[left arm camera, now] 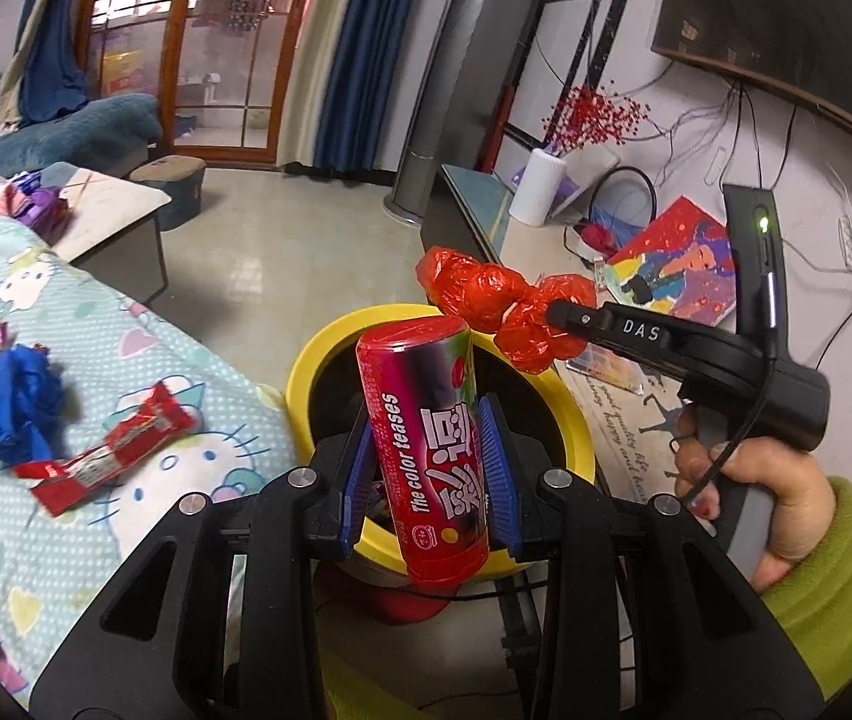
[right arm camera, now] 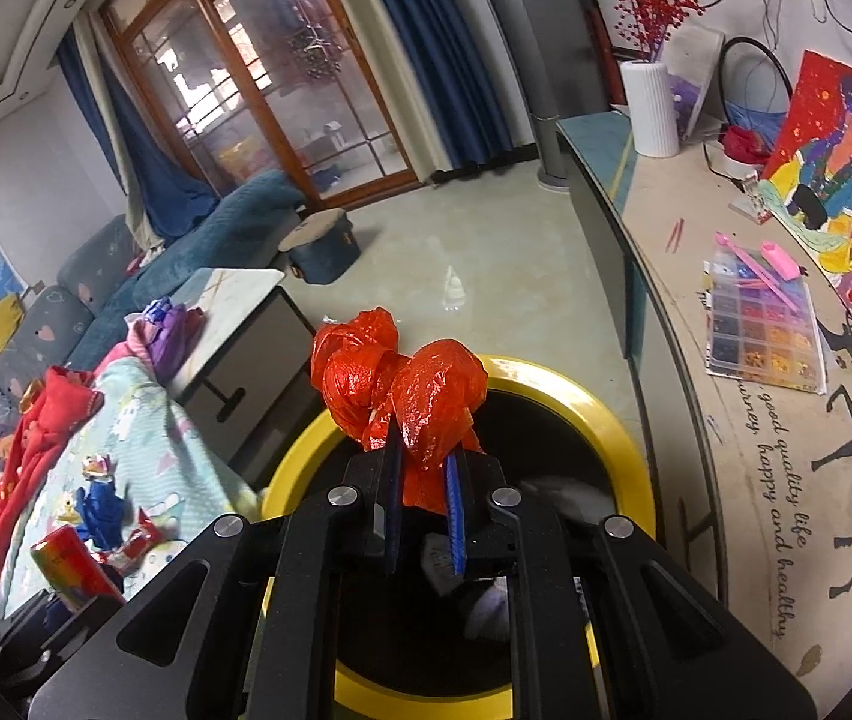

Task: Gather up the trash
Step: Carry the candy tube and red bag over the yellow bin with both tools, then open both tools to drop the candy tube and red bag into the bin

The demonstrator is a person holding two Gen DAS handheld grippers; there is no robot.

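Red candy tube [left arm camera: 432, 450] upright at frame centre, clamped in left gripper [left arm camera: 431, 474] above yellow bin [left arm camera: 306, 372]; knotted red bag [right arm camera: 408, 402] gripped by right gripper [right arm camera: 423, 498] alongside.

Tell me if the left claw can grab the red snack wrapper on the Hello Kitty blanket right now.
Probably not yet. The left claw is shut on the candy tube over the yellow bin, so it must drop that first. The red snack wrapper lies uncovered on the blanket.
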